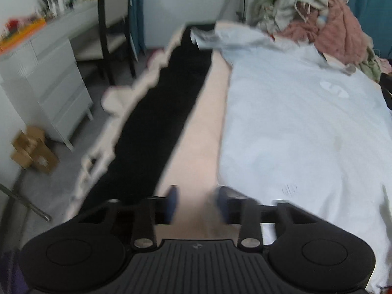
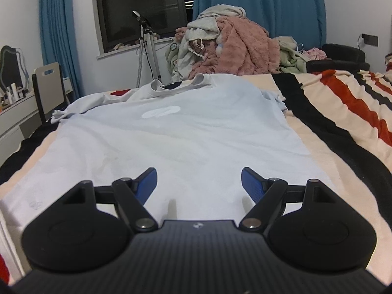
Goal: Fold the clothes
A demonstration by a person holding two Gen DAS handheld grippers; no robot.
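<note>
Jaws of the left gripper (image 1: 196,204) stand slightly parted with nothing between them, above the cream band of the striped blanket (image 1: 205,112) beside the shirt's edge; those of the right gripper (image 2: 198,183) are spread wide and empty over the hem. Pale blue T-shirt (image 2: 176,132) lies flat, front up, collar away from the grippers, a white oval logo (image 2: 161,112) on its chest. Beyond the collar, a heap of unfolded clothes (image 2: 230,46). Farther back, blue curtains (image 2: 259,7), a dark window (image 2: 139,7) and a tripod stand (image 2: 147,49). White drawer unit (image 1: 49,83) stands left of the bed.
</note>
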